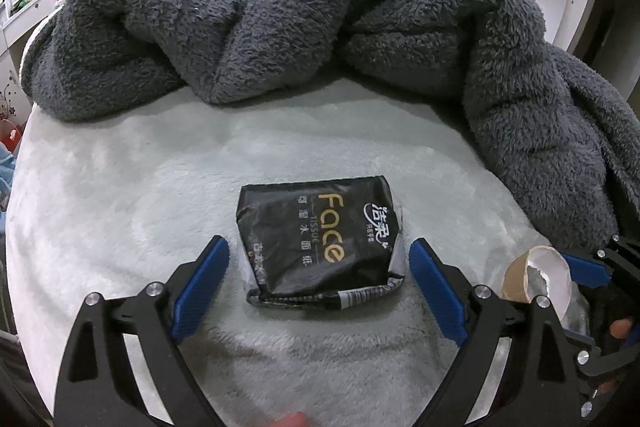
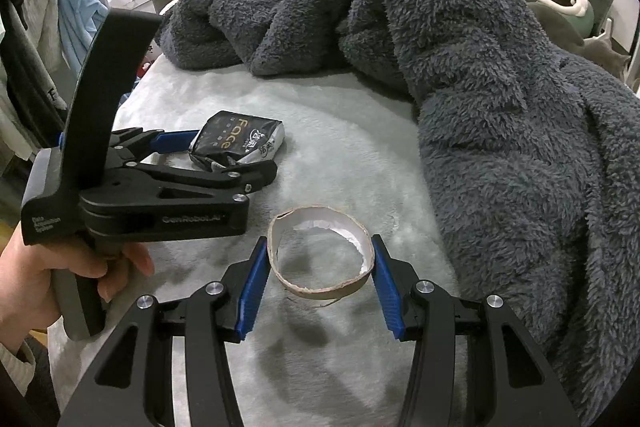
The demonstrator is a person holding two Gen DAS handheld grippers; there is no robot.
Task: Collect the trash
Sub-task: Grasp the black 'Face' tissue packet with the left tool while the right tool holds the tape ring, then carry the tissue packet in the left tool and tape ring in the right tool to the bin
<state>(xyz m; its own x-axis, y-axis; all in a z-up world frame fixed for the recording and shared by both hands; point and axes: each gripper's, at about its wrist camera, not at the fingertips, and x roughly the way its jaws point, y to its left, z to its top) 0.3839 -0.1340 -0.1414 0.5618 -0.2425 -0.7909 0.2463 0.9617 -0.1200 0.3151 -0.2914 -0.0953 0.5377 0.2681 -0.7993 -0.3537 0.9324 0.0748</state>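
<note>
Small print on tissue pack [image 2: 237, 143] illegible

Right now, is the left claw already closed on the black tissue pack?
No: the left claw stands open around the black tissue pack, with bare gaps between its blue pads and the pack's sides.

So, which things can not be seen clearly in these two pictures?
- Left wrist view: cardboard tape ring half hidden by left gripper.
- Right wrist view: black tissue pack, near end hidden by that gripper.
- Both views: bed beneath grey fleece blanket.
- No trash bin visible.
</note>
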